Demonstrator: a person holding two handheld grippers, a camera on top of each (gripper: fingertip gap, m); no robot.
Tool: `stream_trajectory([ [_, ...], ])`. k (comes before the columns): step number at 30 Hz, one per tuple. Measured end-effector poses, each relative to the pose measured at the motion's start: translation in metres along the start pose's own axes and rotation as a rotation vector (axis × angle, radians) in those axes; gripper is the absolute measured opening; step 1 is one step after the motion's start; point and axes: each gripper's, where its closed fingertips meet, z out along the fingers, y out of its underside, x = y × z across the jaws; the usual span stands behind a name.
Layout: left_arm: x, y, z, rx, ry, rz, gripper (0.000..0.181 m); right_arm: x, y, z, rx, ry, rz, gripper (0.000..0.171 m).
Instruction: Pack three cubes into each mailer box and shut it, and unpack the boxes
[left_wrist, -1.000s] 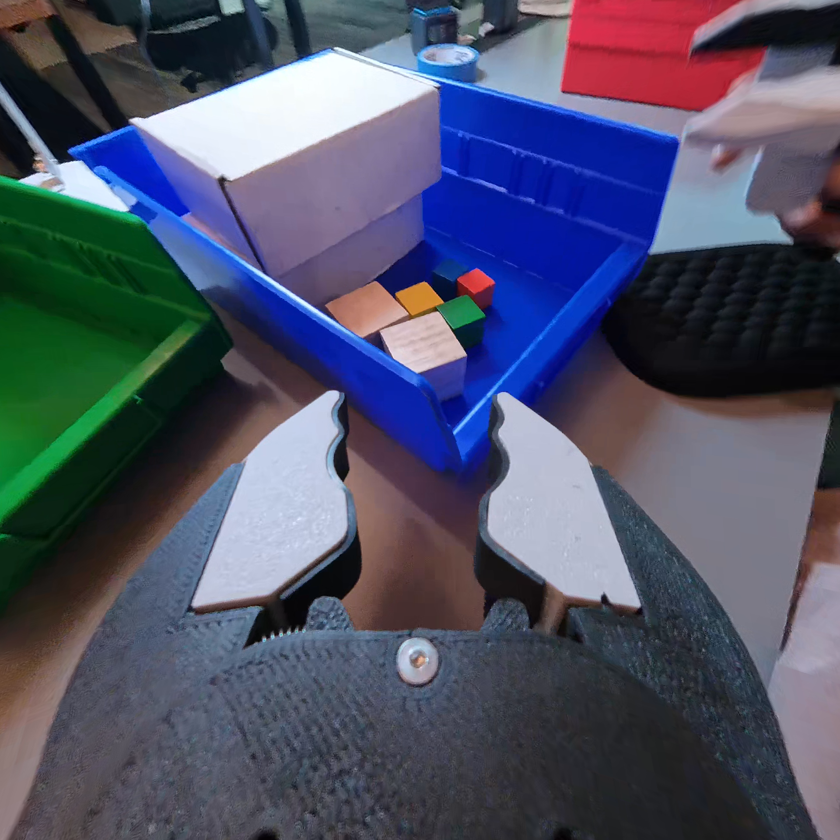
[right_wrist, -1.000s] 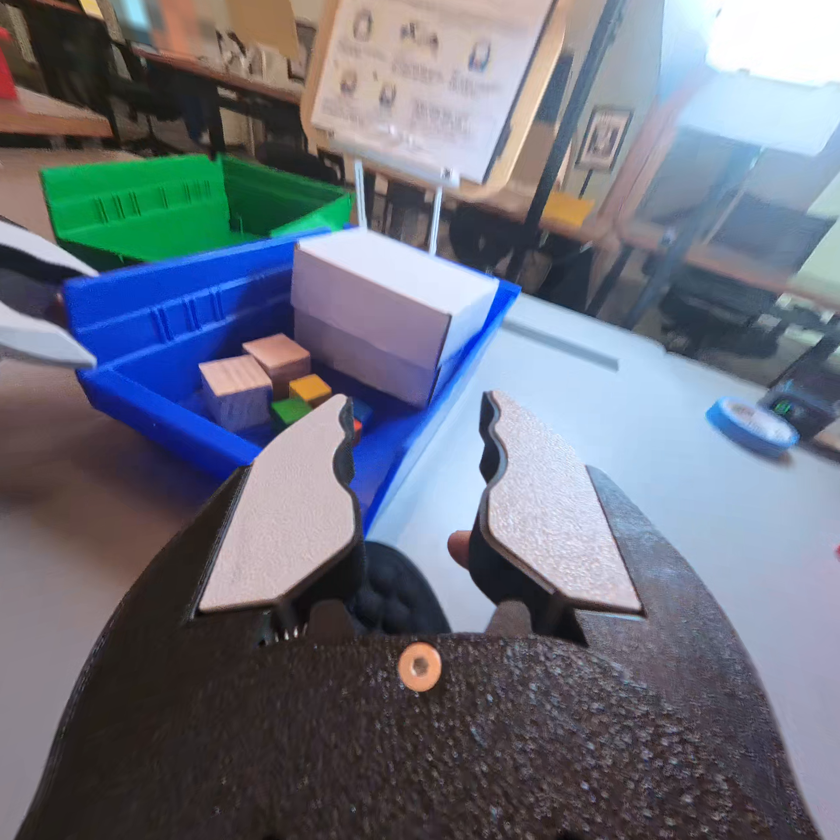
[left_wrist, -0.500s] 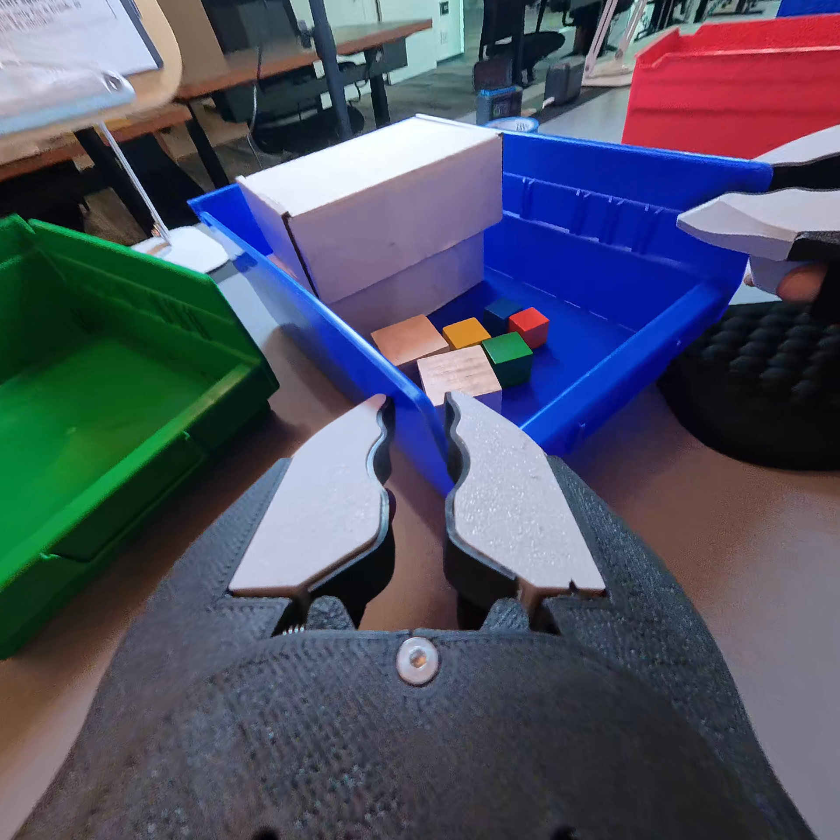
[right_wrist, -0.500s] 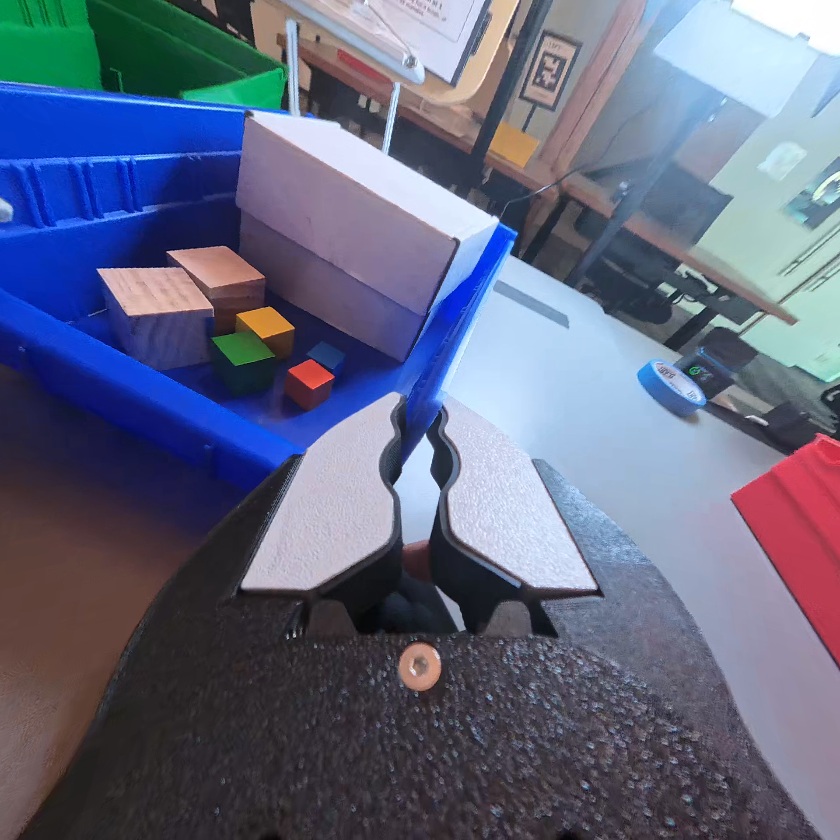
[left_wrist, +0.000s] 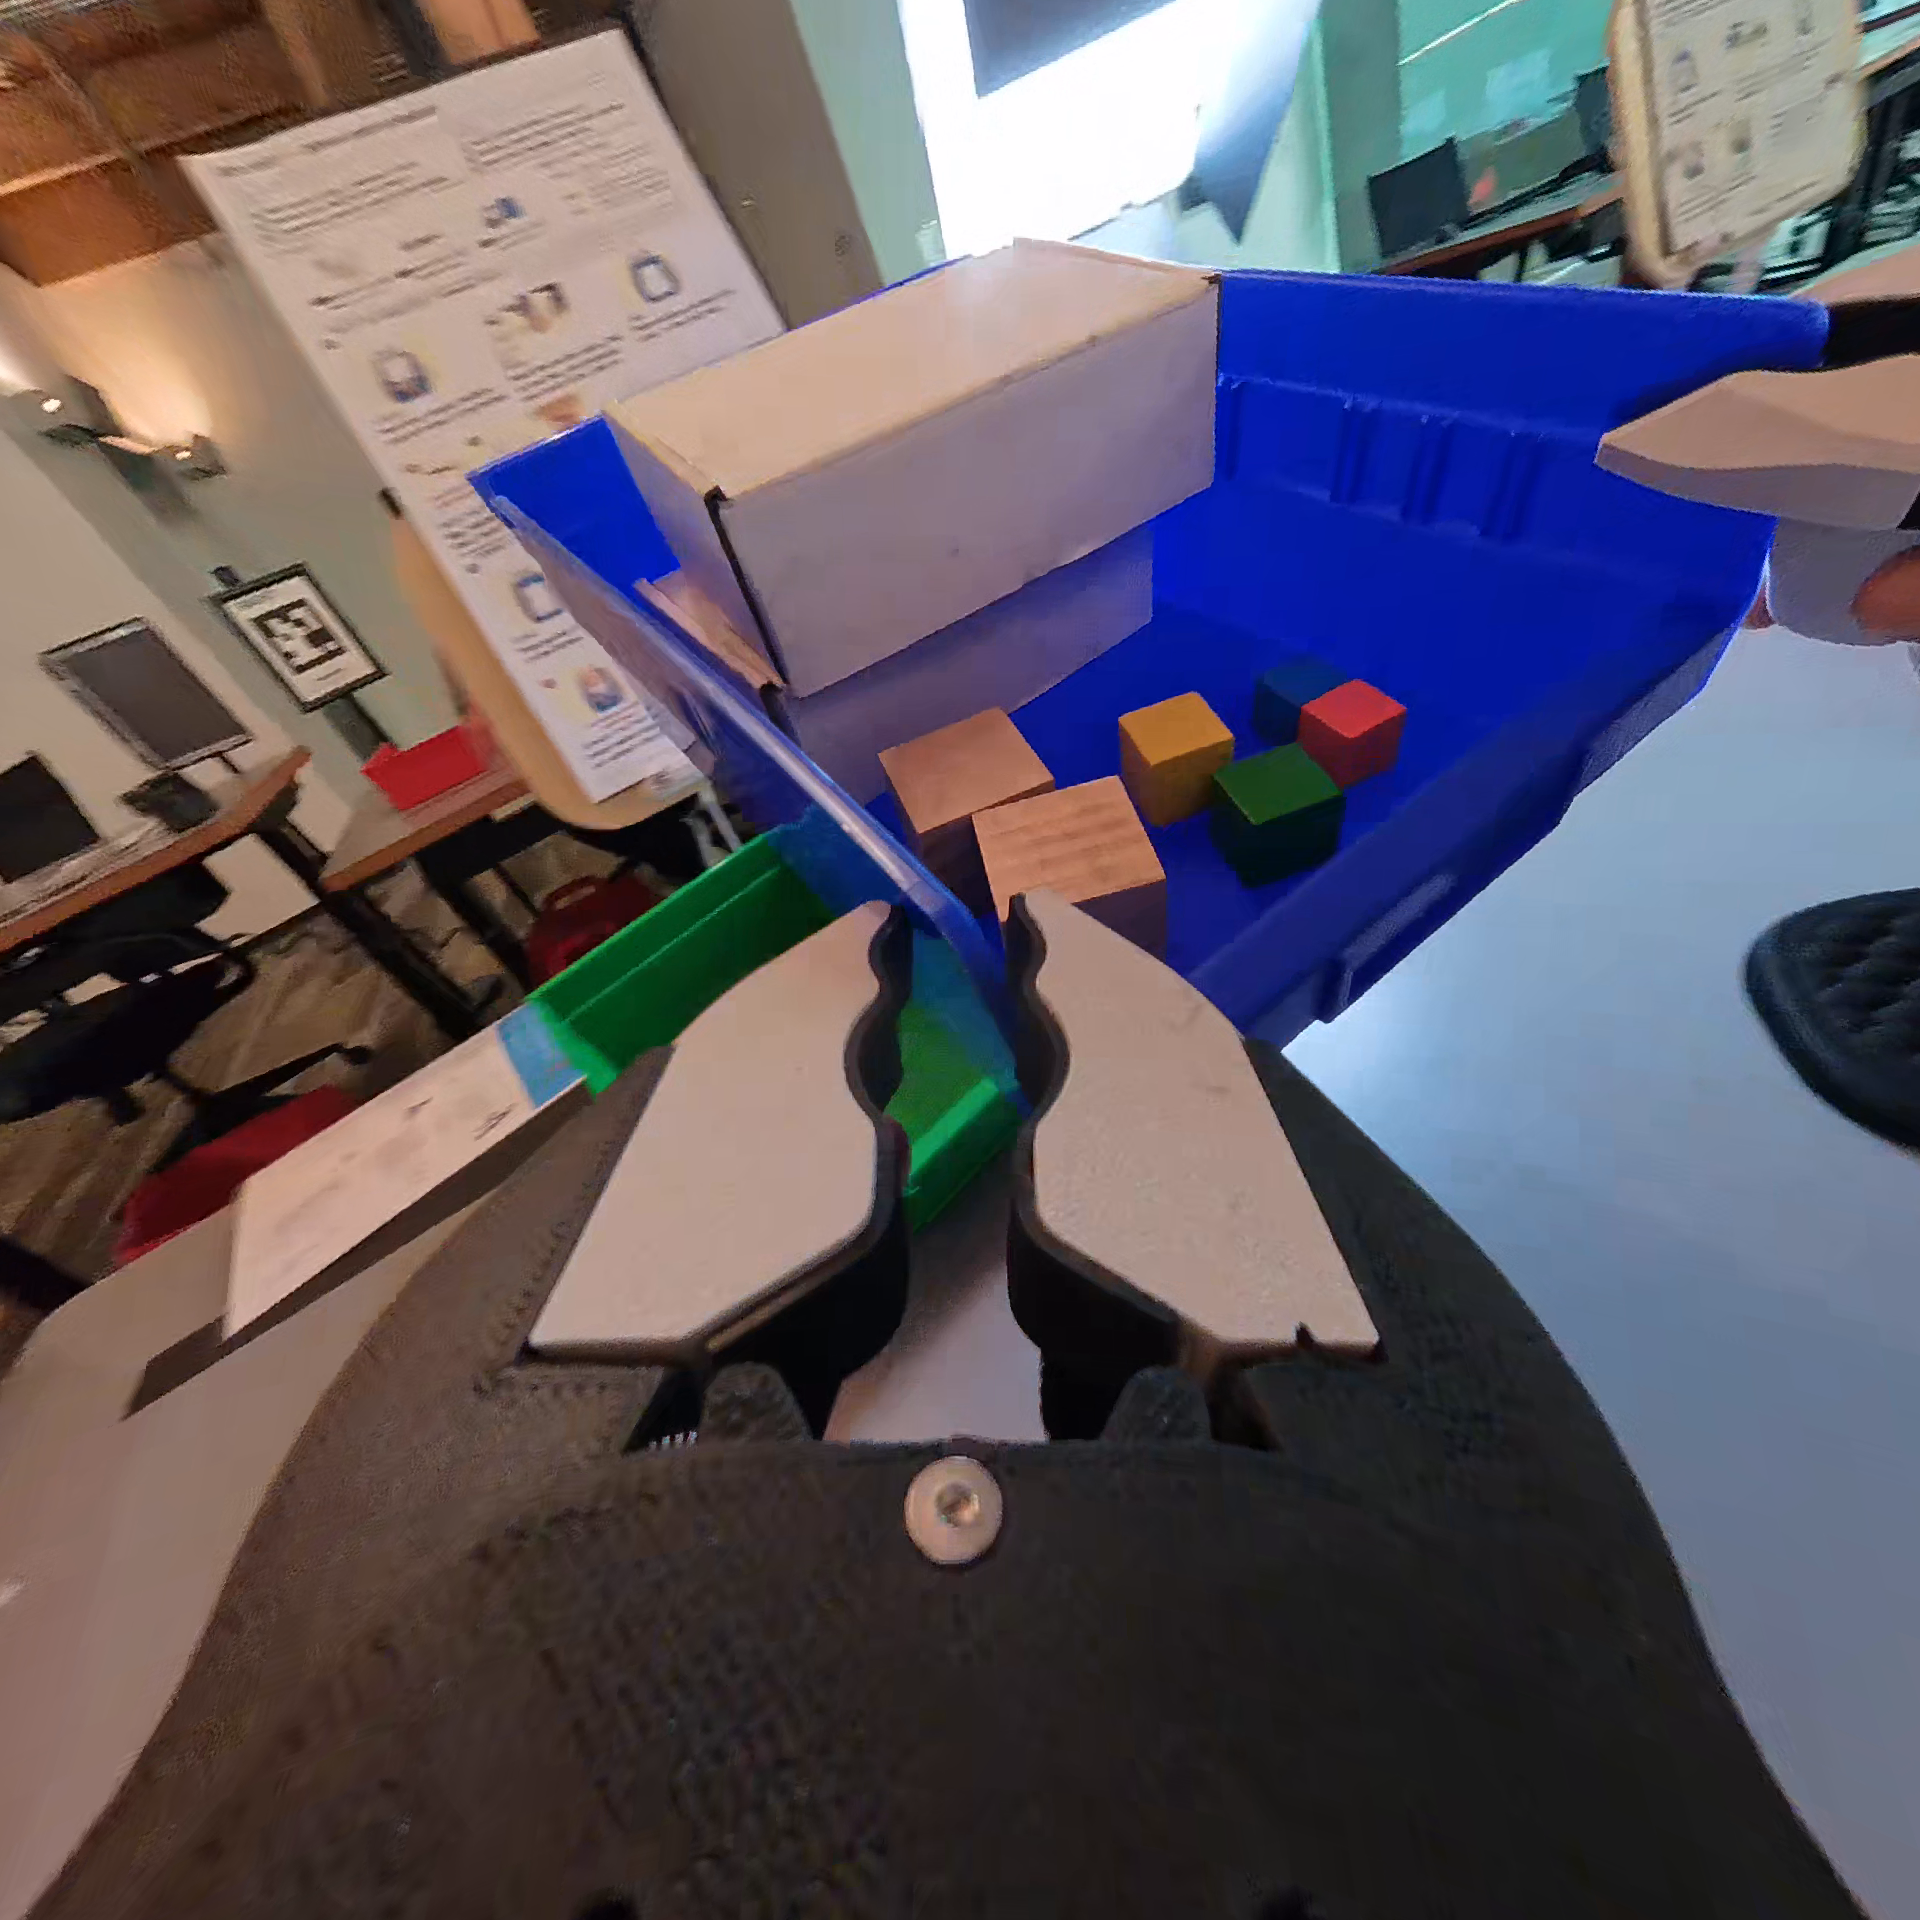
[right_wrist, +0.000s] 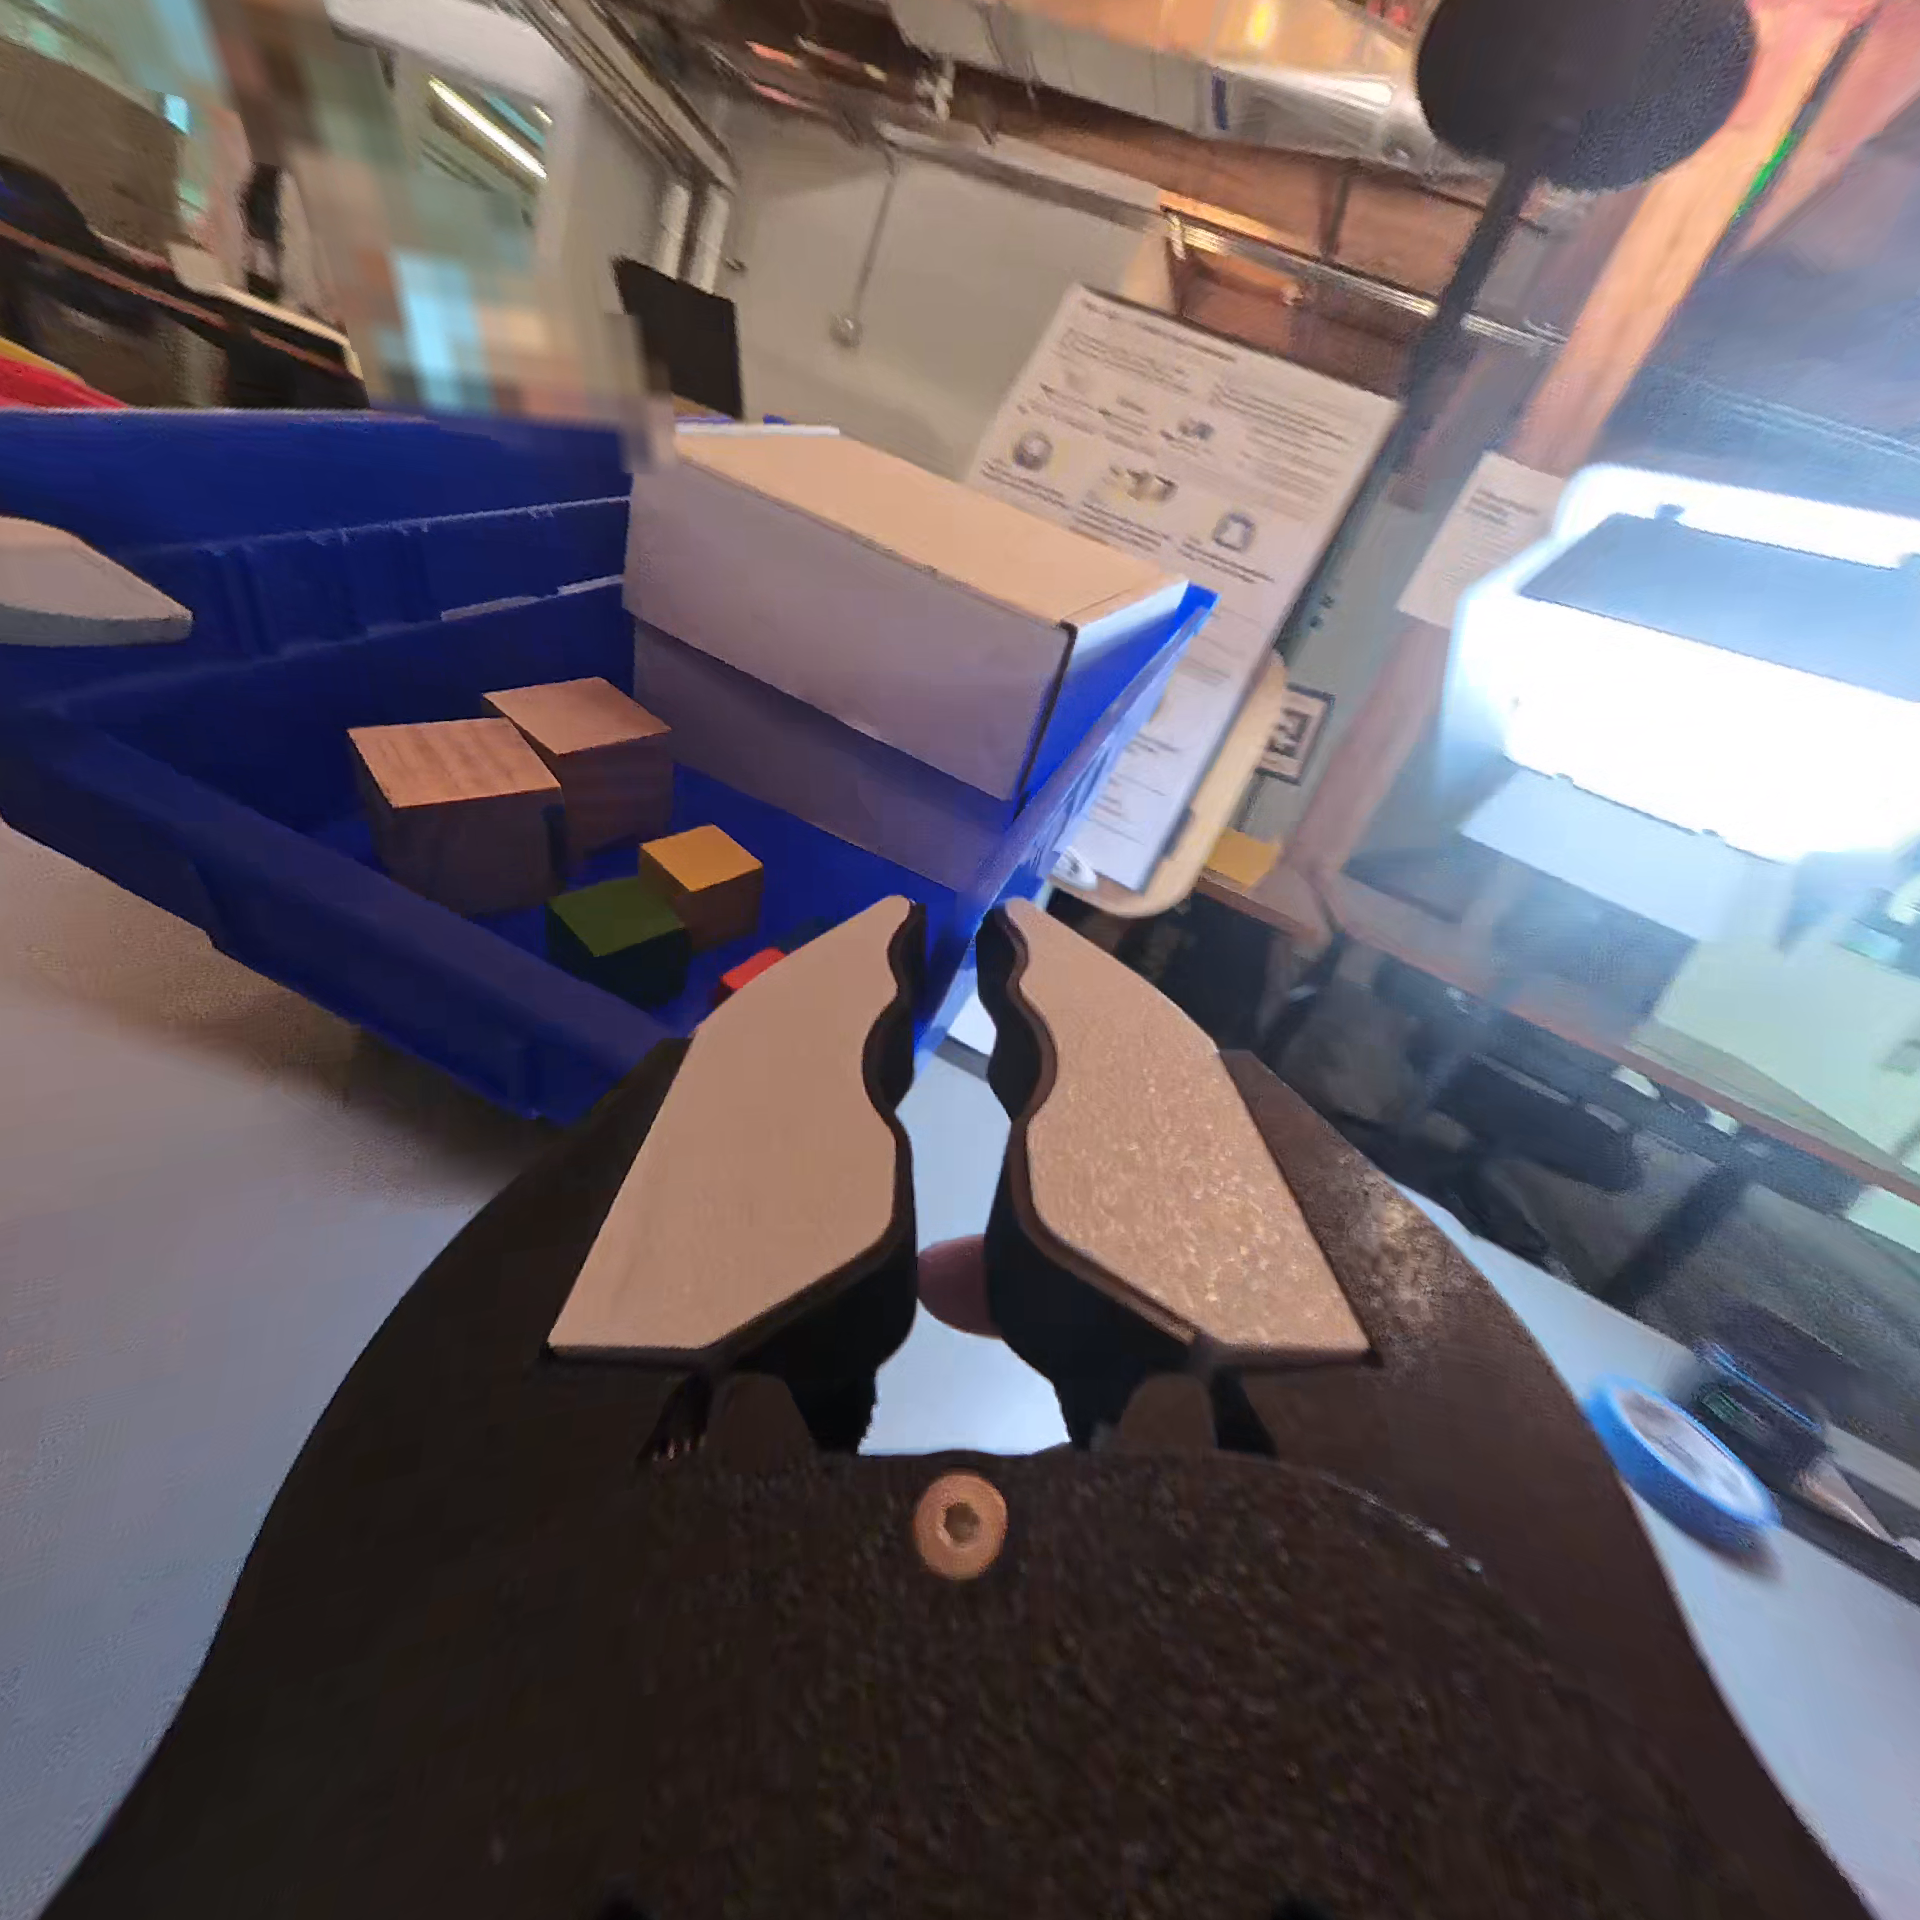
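Observation:
A blue bin (left_wrist: 1455, 582) holds two stacked white mailer boxes (left_wrist: 935, 468), both shut, and loose cubes: two large wooden ones (left_wrist: 1070, 847), a yellow (left_wrist: 1174, 748), a green (left_wrist: 1273, 810), a red (left_wrist: 1351, 727) and a blue one (left_wrist: 1294, 691). My left gripper (left_wrist: 954, 914) is shut on the bin's near side wall. My right gripper (right_wrist: 951, 914) is shut on the opposite wall of the bin (right_wrist: 260, 582), beside the boxes (right_wrist: 862, 582). The bin looks raised and tilted between them. Each gripper shows in the other's view (left_wrist: 1766, 457) (right_wrist: 83, 597).
A green bin (left_wrist: 727, 956) lies below and left of the blue bin, near the table (left_wrist: 1558, 1247) edge. A black padded mat (left_wrist: 1849, 1018) lies to the right. A blue tape roll (right_wrist: 1673, 1465) lies on the table at the far right. Poster stands and desks stand behind. My right fingertips sit around 20 cm from my left ones.
Both grippers went from open to shut on opposite walls of the blue bin. The bin has since come up and tilted, and more of the room shows behind it.

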Motion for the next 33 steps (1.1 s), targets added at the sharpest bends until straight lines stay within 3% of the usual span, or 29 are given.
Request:
stream_trajectory([
  [4, -0.07, 0.02, -0.048, -0.078, -0.125, 0.017, 0.017, -0.067, -0.039, 0.05, 0.072, -0.155, 0.031, 0.009],
  [8, -0.121, 0.057, -0.097, -0.212, -0.211, 0.015, 0.017, -0.142, -0.05, 0.082, 0.085, -0.308, 0.063, 0.01],
  [13, -0.161, 0.104, -0.149, -0.372, -0.28, -0.025, 0.017, -0.234, -0.029, 0.111, 0.088, -0.492, 0.113, 0.012],
  [17, -0.172, 0.149, -0.153, -0.501, -0.268, -0.058, 0.016, -0.28, 0.014, 0.122, 0.019, -0.555, 0.105, 0.012],
  [20, -0.168, 0.182, -0.137, -0.552, -0.23, -0.104, 0.015, -0.288, 0.048, 0.126, -0.088, -0.591, 0.116, 0.012],
  [24, -0.169, 0.202, -0.114, -0.538, -0.25, -0.093, 0.014, -0.277, 0.064, 0.138, -0.147, -0.565, 0.132, 0.014],
  [28, -0.177, 0.227, -0.094, -0.5, -0.264, -0.204, 0.013, -0.28, 0.084, 0.142, -0.268, -0.653, 0.165, 0.021],
  [30, -0.177, 0.242, -0.085, -0.506, -0.259, -0.241, 0.016, -0.269, 0.076, 0.139, -0.261, -0.663, 0.181, 0.021],
  [33, -0.182, 0.238, -0.082, -0.497, -0.258, -0.208, 0.026, -0.233, 0.056, 0.133, -0.232, -0.66, 0.141, 0.023],
])
